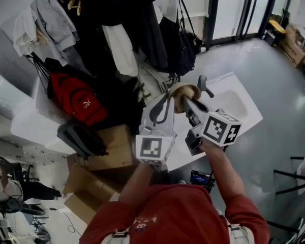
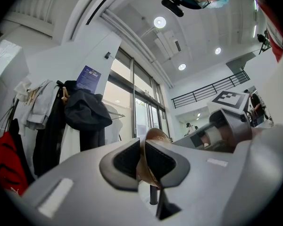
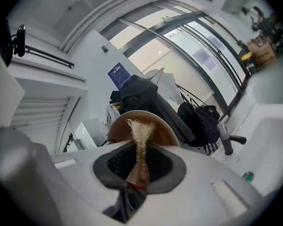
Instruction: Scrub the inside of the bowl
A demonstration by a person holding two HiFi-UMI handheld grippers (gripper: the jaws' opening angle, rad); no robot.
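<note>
Two risks are showing: the left tool [image 2: 142,160] is pinching the brown bowl [image 2: 156,135] by its thin rim, up in the air near the white sink [image 1: 241,105], and the right tool [image 3: 140,163] is clamping a fibre scrubber [image 3: 141,131] by its tail, so hard scrubbing could be prying either loose.

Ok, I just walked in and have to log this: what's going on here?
A person works a gripper in each hand by the sink. The left gripper is shut on the rim of the bowl, holding it up. The right gripper clamps a fibre scrubber whose tip points into the bowl; contact isn't clear.
</note>
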